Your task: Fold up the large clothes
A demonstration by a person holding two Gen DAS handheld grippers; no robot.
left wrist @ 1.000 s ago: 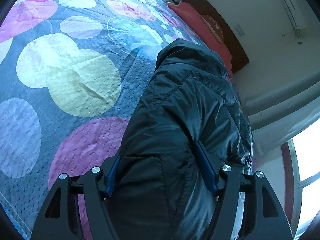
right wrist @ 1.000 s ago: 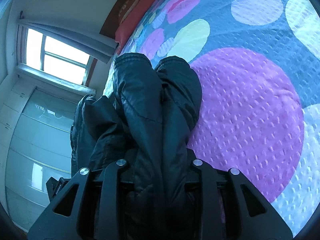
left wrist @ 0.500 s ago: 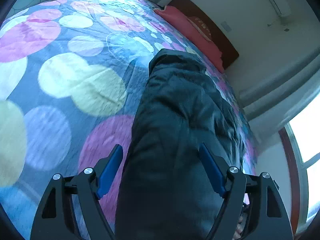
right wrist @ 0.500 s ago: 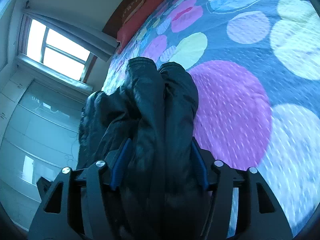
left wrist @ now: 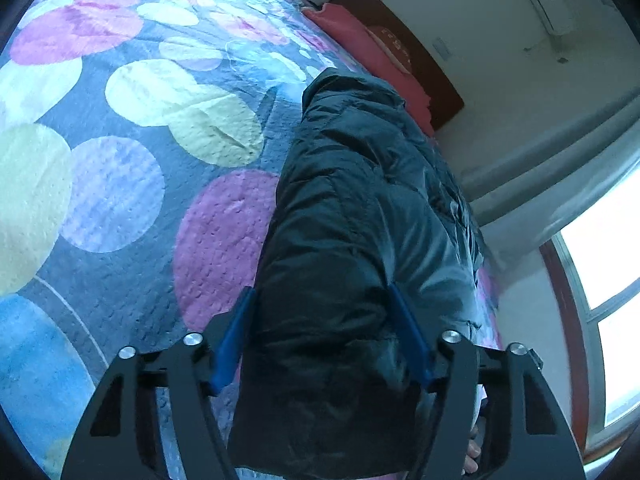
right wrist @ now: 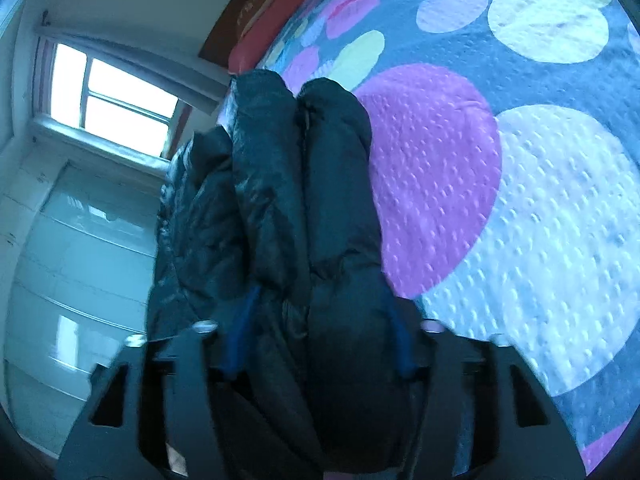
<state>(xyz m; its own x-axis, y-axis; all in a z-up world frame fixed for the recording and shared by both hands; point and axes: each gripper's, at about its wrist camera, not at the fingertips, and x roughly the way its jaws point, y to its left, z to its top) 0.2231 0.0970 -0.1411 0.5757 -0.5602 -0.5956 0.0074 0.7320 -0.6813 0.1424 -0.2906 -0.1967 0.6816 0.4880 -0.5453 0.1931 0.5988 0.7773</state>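
Note:
A dark puffy jacket (left wrist: 352,200) lies folded into a long bundle on the dotted bedspread (left wrist: 120,192). My left gripper (left wrist: 322,288) straddles its near end; the jaws are closing, and both blue pads (left wrist: 234,336) press into the padding. In the right wrist view the same jacket (right wrist: 332,160) shows as two rolled ridges side by side. My right gripper (right wrist: 320,292) has its jaws closing around the near end, with the blue pads (right wrist: 240,332) sunk into the fabric. The jacket's near edge is hidden under both grippers.
The bedspread (right wrist: 540,200) stretches wide beside the jacket. A red pillow (left wrist: 360,40) and a brown headboard (left wrist: 412,52) lie at the far end. A bright window (right wrist: 112,92) and pale cupboard doors (right wrist: 80,260) stand past the bed's edge. Fingers (left wrist: 474,452) show beneath the left gripper.
Both grippers widened half a second ago, leaving gaps beside the jacket, then narrowed onto it again. Both views have slid across the bedspread, and the jacket bundle sits straighter.

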